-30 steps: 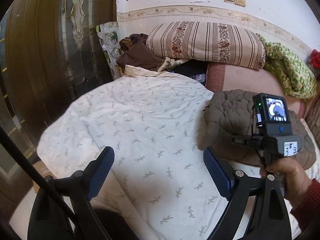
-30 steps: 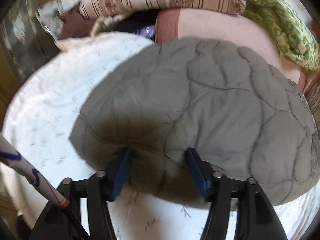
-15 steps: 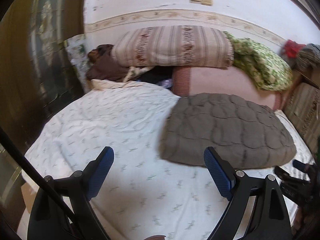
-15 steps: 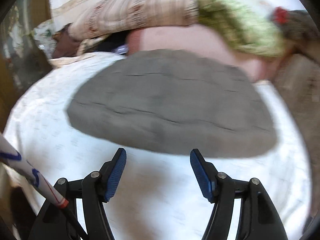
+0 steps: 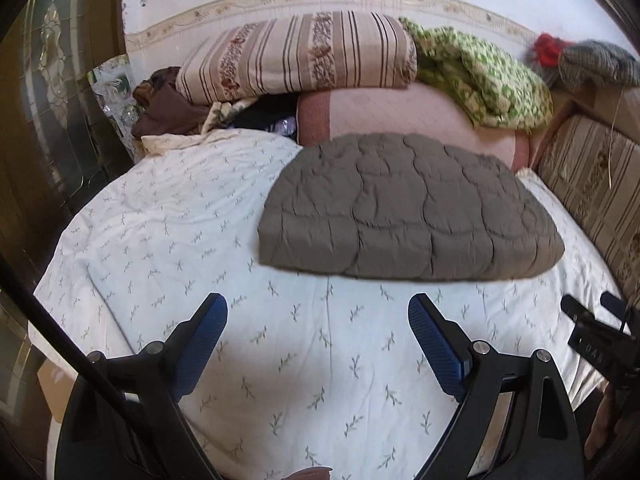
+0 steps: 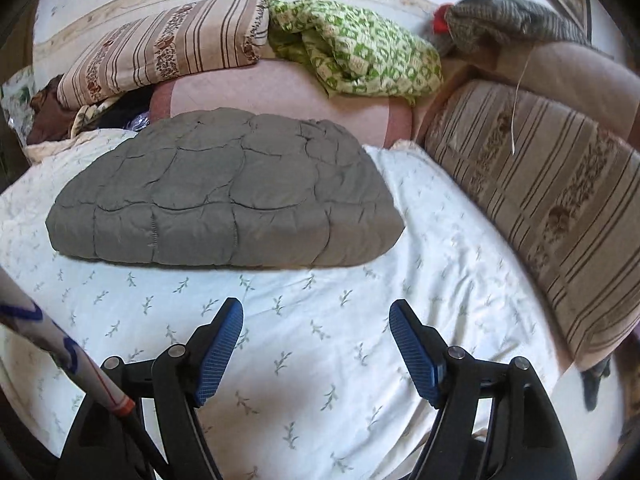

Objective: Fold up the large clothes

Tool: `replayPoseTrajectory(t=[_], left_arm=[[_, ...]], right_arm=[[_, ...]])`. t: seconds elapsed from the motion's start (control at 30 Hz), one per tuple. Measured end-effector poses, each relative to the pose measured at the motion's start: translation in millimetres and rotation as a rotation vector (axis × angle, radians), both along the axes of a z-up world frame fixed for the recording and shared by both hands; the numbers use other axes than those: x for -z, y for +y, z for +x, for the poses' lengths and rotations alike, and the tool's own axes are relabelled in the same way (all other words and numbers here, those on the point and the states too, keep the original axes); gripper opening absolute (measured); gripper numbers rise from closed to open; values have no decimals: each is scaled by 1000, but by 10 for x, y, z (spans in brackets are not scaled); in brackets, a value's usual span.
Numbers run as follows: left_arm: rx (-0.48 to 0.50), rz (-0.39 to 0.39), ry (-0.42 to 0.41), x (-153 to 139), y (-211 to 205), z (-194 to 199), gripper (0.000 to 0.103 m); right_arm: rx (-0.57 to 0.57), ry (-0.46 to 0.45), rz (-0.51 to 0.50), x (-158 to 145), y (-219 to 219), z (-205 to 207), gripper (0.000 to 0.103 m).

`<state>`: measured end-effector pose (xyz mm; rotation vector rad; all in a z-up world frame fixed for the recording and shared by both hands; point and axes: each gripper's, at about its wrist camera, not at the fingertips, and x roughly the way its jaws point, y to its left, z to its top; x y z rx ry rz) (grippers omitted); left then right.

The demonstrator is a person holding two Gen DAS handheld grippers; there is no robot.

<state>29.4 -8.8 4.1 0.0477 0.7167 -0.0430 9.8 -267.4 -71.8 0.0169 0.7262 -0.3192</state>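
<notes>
My left gripper point(image 5: 318, 342) hangs over the white sprigged sheet point(image 5: 168, 240), its blue pads spread wide with nothing between them. My right gripper point(image 6: 316, 344) is likewise over bare sheet, jaws opening, empty.

The task's thing, a grey quilted garment point(image 6: 224, 196), lies folded into a thick, rounded bundle on the sheet. From the right wrist view it sits at about eleven o'clock of the fingertips, apart from them; from the left wrist view it sits at about one o'clock. Its near edge is straight, its far edge curves toward a pink cushion point(image 6: 272, 92).

At twelve o'clock beyond it, against the wall, rests a striped pillow point(image 5: 296, 58), with a green patterned blanket point(image 6: 356, 52) just to its right. A striped sofa back point(image 6: 552, 184) runs along at three o'clock.
</notes>
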Motion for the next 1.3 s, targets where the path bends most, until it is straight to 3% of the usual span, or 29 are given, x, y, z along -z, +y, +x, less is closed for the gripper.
replayPoseTrajectory(t=[1.3], left_arm=[[7,-60,224,501,64,182,91]], right_arm=[[-39,99,3,238,320,63,83]])
